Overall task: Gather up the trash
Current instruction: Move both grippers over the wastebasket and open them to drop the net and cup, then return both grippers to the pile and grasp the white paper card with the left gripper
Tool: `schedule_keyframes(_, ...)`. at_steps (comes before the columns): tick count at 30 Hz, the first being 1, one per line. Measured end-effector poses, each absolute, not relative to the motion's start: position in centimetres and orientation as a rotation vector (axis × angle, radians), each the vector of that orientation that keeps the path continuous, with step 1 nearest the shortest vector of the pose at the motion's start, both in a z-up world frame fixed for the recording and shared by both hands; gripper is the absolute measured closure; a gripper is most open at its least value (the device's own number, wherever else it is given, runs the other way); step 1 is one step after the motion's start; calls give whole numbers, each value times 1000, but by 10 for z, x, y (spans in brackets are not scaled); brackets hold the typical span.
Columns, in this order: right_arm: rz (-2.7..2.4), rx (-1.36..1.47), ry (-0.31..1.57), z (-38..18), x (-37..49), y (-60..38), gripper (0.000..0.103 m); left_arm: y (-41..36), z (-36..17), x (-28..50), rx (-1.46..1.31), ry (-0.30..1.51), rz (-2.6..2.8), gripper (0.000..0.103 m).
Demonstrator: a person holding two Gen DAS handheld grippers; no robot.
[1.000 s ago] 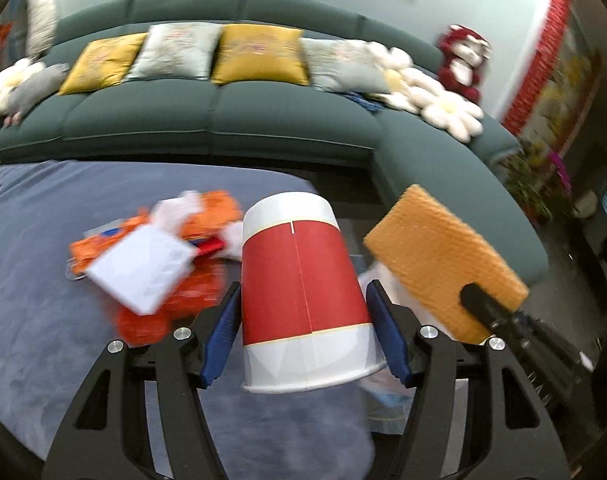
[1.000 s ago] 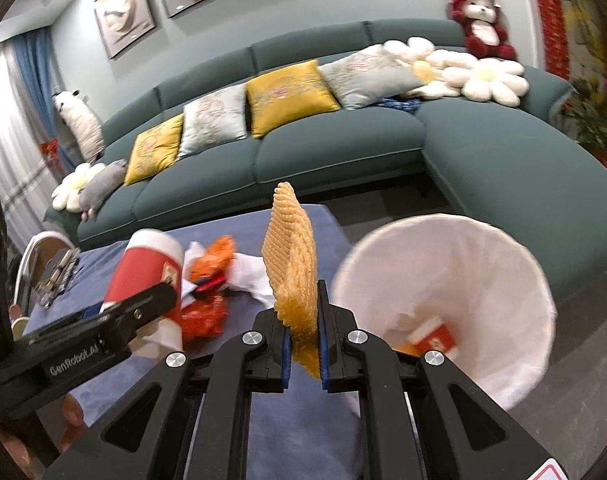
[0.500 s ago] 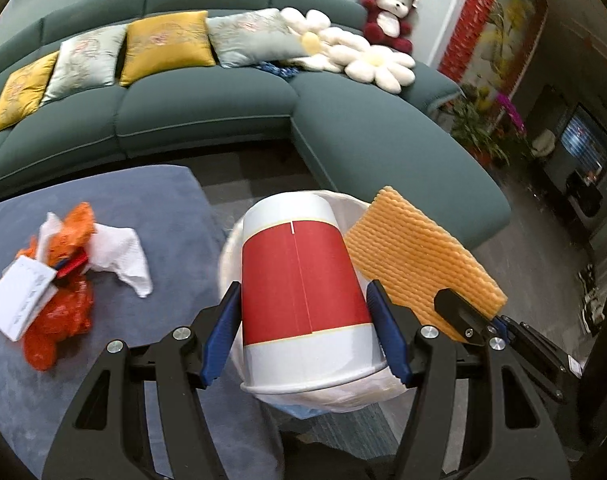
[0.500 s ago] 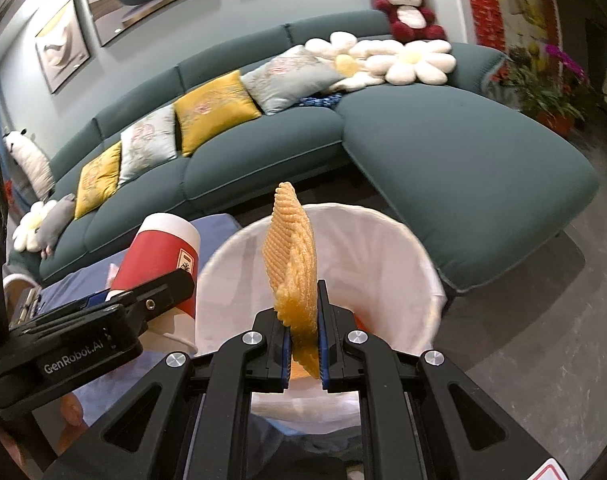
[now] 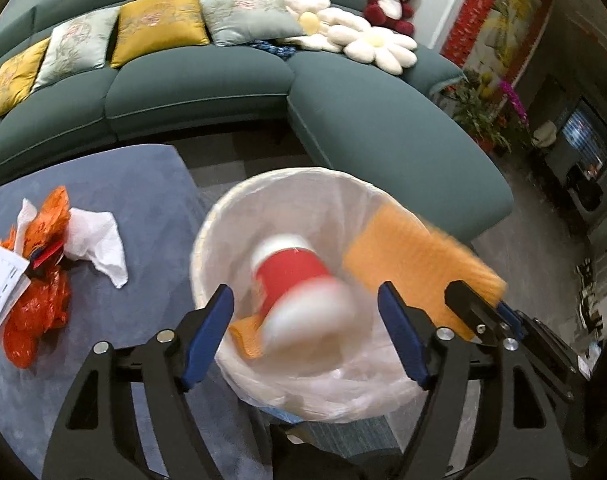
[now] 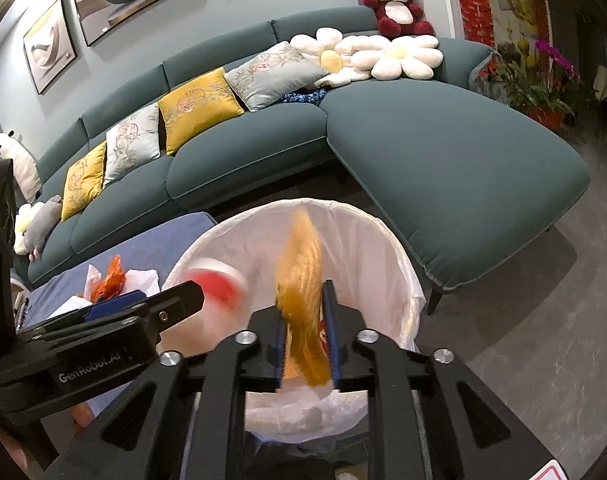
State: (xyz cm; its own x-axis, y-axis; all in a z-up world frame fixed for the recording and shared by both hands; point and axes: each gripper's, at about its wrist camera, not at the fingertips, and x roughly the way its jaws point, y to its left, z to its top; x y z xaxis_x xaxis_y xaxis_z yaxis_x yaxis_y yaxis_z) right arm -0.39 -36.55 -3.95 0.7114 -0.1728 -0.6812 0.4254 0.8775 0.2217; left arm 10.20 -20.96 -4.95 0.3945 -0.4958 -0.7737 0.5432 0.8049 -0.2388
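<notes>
A white-lined trash bin [image 5: 207, 240] [image 6: 399, 248] stands below both grippers. My left gripper [image 5: 307, 332] is open above it. A red and white paper cup [image 5: 299, 280], blurred, is falling free into the bin; it also shows in the right wrist view [image 6: 217, 280]. My right gripper [image 6: 305, 332] has its jaws parted a little around a yellow sponge cloth [image 6: 301, 280], which is blurred and slipping down between them; the cloth also shows in the left wrist view [image 5: 415, 256]. The left gripper also shows in the right wrist view [image 6: 143, 312].
A blue-covered table [image 5: 151, 192] holds an orange plastic bag [image 5: 35, 304], a white tissue [image 5: 99, 240] and a white paper slip [image 5: 1, 288]. A green corner sofa [image 6: 443, 148] with cushions runs behind. Plants [image 6: 535, 80] stand at the far right.
My left gripper opened and let go of the cup, which now drops into the bin. My right gripper's jaws parted and the sponge cloth is sliding down.
</notes>
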Motion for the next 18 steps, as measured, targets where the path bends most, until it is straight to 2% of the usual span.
schedule_keyframes(18, -231, 322, 696, -21, 13, -307, 77, -113, -38, 117, -55, 939, -488, 28)
